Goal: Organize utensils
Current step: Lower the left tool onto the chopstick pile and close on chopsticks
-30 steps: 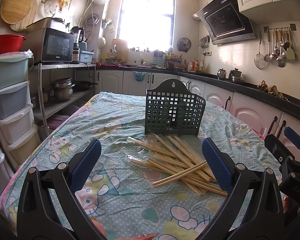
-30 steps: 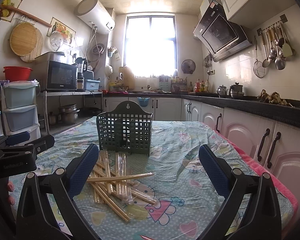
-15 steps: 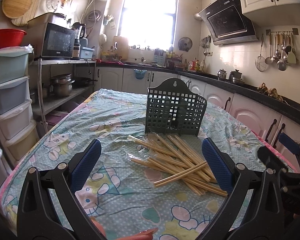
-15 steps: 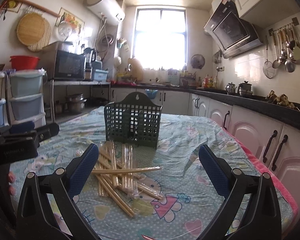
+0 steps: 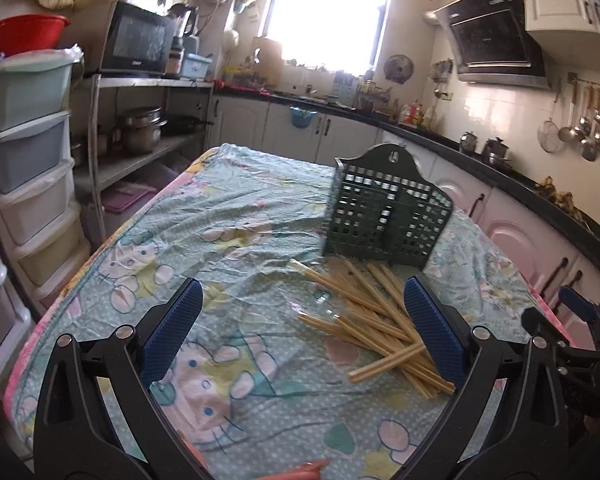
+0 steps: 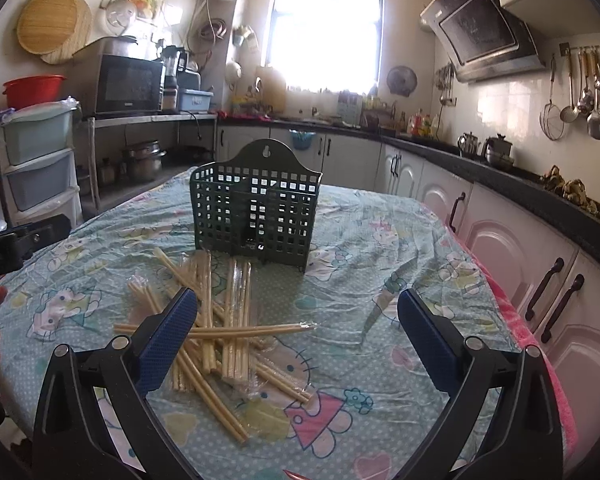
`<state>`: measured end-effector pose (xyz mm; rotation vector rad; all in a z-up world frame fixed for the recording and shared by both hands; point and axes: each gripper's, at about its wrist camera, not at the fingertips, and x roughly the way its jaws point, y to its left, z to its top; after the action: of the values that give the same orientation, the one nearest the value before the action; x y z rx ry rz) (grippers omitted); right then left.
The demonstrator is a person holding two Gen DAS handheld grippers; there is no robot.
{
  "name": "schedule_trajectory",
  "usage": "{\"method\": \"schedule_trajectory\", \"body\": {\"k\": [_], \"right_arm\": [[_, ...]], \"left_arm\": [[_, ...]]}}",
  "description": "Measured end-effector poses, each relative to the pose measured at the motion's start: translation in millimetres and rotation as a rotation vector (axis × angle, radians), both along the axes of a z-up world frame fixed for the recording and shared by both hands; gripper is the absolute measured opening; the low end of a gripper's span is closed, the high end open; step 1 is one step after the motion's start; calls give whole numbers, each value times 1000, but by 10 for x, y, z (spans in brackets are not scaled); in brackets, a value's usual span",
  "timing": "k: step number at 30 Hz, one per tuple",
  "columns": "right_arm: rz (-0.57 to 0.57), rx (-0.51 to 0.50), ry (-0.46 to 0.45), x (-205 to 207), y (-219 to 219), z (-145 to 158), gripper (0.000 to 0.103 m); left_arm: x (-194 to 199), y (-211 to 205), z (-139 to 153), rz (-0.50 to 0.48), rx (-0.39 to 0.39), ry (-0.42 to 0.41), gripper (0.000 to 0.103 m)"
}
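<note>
A loose pile of pale wooden chopsticks, some in clear wrap, lies on the patterned tablecloth in front of a dark green slotted utensil basket that stands upright. The pile and basket also show in the right wrist view. My left gripper is open and empty, above the cloth just left of the pile. My right gripper is open and empty, above the pile's right part. The right gripper shows at the left view's right edge.
Stacked plastic drawers and a metal shelf with pots and a microwave stand left of the table. A dark counter with white cabinets runs along the right. Ladles hang on the wall.
Both grippers have tilted down and moved closer to the chopstick pile. The left view has swung left, so the pile sits more to its right. Both stay open.
</note>
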<state>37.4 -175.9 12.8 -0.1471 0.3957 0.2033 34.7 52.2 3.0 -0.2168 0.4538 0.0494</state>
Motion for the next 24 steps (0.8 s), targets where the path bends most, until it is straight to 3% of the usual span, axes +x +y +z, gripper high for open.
{"method": "schedule_trajectory", "body": {"k": [8,13,21,24], "right_arm": [[-5,4,79,323,-12,124,97],[-17,22,160,519,-77,78,97],[-17,73,265,709,-160,-111,97],[-11,91,304,769,-167,-188,88]], "left_arm": [[361,239,91,8,-47,104,93],[633,230,97,-55,-48,178,93],[880,29,-95,-193,-128,284,93],[888,-85,-182,-245,-145,308,91]]}}
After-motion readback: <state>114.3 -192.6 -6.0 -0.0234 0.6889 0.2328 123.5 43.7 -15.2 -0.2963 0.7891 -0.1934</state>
